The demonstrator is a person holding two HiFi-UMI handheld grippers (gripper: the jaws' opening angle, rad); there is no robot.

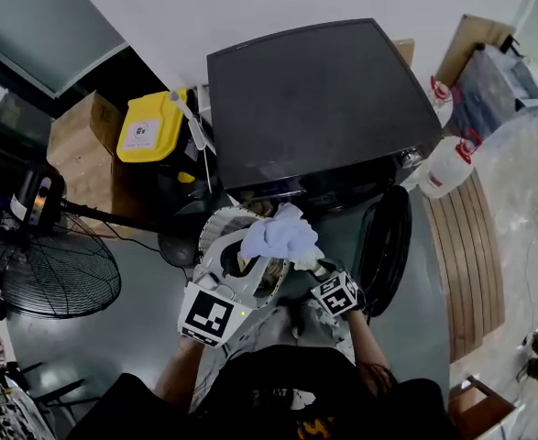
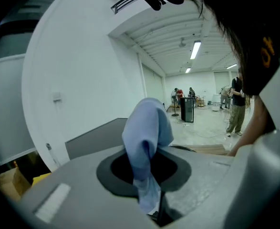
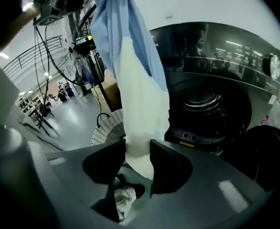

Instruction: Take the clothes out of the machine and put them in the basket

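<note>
- Head view: the black front-loading washing machine point(image 1: 323, 99) has its door open. One pale blue-and-white cloth point(image 1: 282, 236) is out, held over the white perforated plastic basket point(image 1: 218, 219), not yet dropped.
- The left tool point(image 2: 147, 175) is clenched on the cloth's blue end. The right tool point(image 3: 138, 151) is released, its jaws either side of the white part.
- I cannot tell whether the drum still holds clothes.
- The label on the yellow lidded bin point(image 1: 149, 126) and the machine's panel print are too small to read.
</note>
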